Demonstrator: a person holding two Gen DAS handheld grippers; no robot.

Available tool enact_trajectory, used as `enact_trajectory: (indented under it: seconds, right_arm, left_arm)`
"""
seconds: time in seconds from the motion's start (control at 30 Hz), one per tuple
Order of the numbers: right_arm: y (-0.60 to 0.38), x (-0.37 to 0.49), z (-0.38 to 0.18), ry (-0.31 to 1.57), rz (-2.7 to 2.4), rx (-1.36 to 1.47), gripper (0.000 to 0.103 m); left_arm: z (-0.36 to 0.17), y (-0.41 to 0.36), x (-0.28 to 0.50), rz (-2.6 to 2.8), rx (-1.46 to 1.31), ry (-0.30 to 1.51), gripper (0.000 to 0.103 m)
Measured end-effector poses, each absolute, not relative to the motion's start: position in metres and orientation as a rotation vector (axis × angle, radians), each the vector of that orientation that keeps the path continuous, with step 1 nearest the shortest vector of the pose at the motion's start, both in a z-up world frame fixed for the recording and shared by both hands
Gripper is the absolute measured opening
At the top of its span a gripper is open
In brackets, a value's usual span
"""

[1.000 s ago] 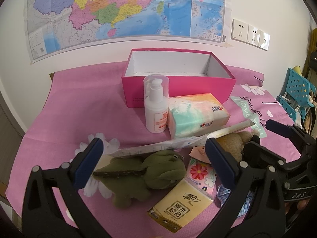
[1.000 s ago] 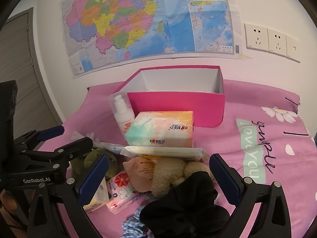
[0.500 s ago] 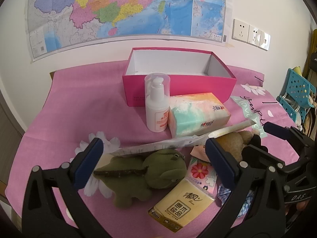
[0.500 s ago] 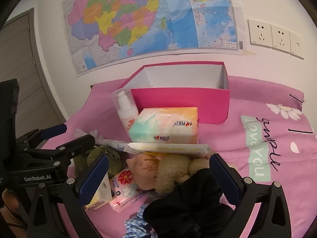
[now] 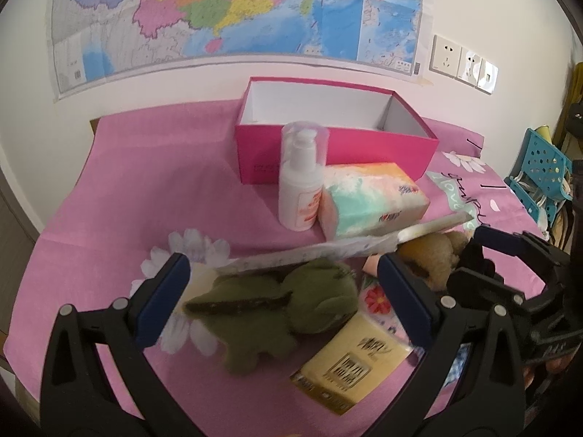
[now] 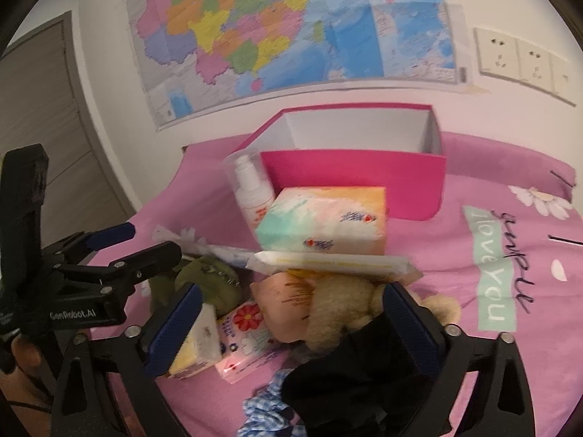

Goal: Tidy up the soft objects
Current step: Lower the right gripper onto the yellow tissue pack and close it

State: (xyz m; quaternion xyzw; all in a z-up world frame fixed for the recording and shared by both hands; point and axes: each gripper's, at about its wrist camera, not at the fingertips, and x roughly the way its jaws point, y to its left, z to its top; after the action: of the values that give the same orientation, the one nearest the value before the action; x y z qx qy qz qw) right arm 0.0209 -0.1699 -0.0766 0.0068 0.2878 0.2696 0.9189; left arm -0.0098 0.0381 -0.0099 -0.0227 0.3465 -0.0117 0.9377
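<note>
A green plush dinosaur (image 5: 277, 302) lies on the pink cloth between the open fingers of my left gripper (image 5: 282, 291); it also shows in the right wrist view (image 6: 211, 280). A tan teddy bear (image 6: 342, 309) lies between the open fingers of my right gripper (image 6: 291, 324), with a black cloth (image 6: 360, 375) and a blue checked scrunchie (image 6: 266, 408) in front of it. An open pink box (image 5: 328, 138) stands at the back, also in the right wrist view (image 6: 353, 178). Both grippers are empty.
A white pump bottle (image 5: 300, 185), a pastel tissue pack (image 5: 368, 200), a long flat wrapped packet (image 5: 328, 251), a yellow tissue pack (image 5: 349, 364) and a flowered tissue pack (image 6: 244, 335) lie around the toys. A blue basket (image 5: 543, 171) stands at the right. A map hangs on the wall.
Both grippers have moved forward and lower toward the pile. The dinosaur and teddy bear now look larger between the fingers. No object has moved.
</note>
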Motion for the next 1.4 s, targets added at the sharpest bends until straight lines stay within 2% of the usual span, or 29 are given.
enact_trajectory:
  seconds: [0.1,0.2,0.33,0.4,0.63,0.97,1.03,1.1,1.17,1.4]
  right_arm:
    - [-0.165,0.023,-0.081,0.620,0.598,0.018,0.088]
    - [-0.158,0.026,-0.086,0.644,0.643,0.018,0.079]
    - [-0.146,0.027,-0.089,0.658,0.691,-0.002,0.075]
    - [-0.141,0.030,-0.086,0.650,0.690,-0.017,0.069]
    - [-0.133,0.040,-0.079,0.631,0.674,-0.059,0.067]
    - [-0.179,0.040,-0.075,0.626,0.571,-0.017,0.064]
    - [-0.172,0.034,-0.076,0.624,0.638,-0.011,0.062]
    - [-0.155,0.031,-0.081,0.635,0.693,-0.048,0.053]
    - [-0.139,0.035,-0.086,0.645,0.714,-0.072,0.050]
    - [-0.124,0.035,-0.091,0.703,0.848,-0.067,0.049]
  left_arm:
    - [-0.015,0.048,-0.014,-0.062,-0.066,0.729,0.102]
    - [-0.019,0.053,-0.019,-0.098,-0.064,0.746,0.097]
    - [-0.022,0.061,-0.021,-0.094,-0.043,0.759,0.096]
    - [-0.020,0.068,-0.018,-0.080,-0.051,0.750,0.096]
    - [-0.018,0.075,-0.005,-0.119,-0.079,0.746,0.083]
    - [-0.016,0.050,-0.003,-0.192,0.011,0.709,0.083]
    - [-0.014,0.056,0.000,-0.187,-0.002,0.707,0.083]
    - [-0.012,0.062,0.001,-0.180,-0.015,0.705,0.083]
    - [-0.012,0.068,0.001,-0.178,-0.025,0.706,0.083]
    - [-0.017,0.078,-0.017,-0.251,-0.056,0.749,0.083]
